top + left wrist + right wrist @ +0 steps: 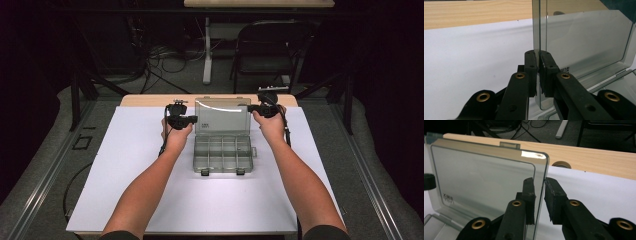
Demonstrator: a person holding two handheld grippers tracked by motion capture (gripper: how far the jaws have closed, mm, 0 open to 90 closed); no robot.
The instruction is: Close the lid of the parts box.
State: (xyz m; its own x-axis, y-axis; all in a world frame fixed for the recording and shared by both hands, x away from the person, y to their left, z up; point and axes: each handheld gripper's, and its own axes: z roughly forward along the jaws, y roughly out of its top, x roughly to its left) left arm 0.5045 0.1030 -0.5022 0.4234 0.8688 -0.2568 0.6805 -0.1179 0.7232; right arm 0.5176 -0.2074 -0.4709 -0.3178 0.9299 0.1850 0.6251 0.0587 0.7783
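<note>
A clear plastic organizer box [196, 155] with several empty compartments sits mid-table, its lid [222, 116] standing upright at the back. My left gripper [192, 120] is at the lid's left edge. In the left gripper view, the left gripper [539, 56] is shut on the lid [586, 42], both pads pressed against its thin edge. My right gripper [251, 107] is at the lid's right edge. In the right gripper view, the right gripper [539, 183] straddles the lid [486, 177] with a small gap showing at the pads, so it is open.
The box rests on a white sheet [150, 190] covering the table, with a strip of bare wood [150, 100] along the far edge. A round fitting [561, 164] sits in that wood. Beyond the table stand a folding chair [265, 47] and floor cables [165, 60].
</note>
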